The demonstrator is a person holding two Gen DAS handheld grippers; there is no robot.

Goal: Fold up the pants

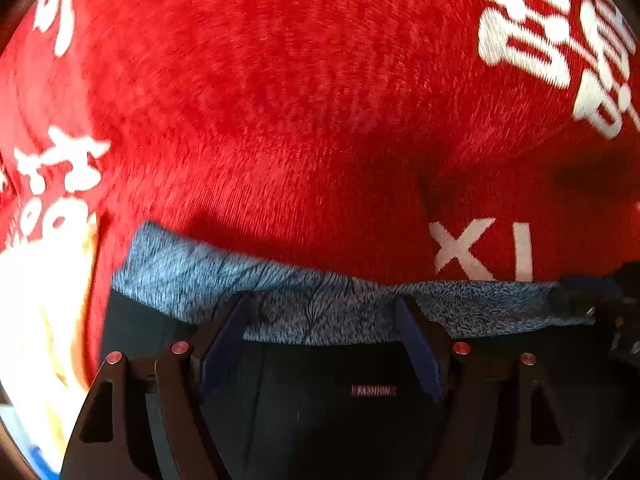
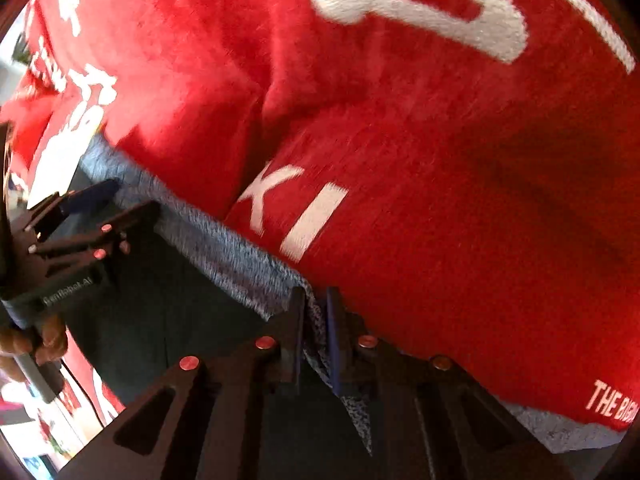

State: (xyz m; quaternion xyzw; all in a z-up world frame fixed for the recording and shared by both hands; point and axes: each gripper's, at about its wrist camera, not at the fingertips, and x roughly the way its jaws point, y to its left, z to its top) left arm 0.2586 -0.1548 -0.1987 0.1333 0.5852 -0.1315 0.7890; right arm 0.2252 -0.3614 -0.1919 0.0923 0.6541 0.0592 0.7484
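Two grippers work the dark pants' (image 1: 320, 420) grey knit waistband (image 1: 320, 312): right gripper (image 2: 316, 336) pinching it, left gripper (image 1: 320, 320) fingers spread astride; folding barely begun on red blanket (image 1: 300, 100).

The right gripper (image 2: 316, 332) is closed on a fold of the grey heathered waistband (image 2: 236, 256) of the dark pants (image 2: 160, 320), the fabric pinched between its two fingers. The pants lie on a red cloth (image 2: 440, 200) with white lettering (partly blurred). At the left edge, the left gripper (image 2: 100, 200) hovers at the same waistband, held by a hand (image 2: 36, 344).
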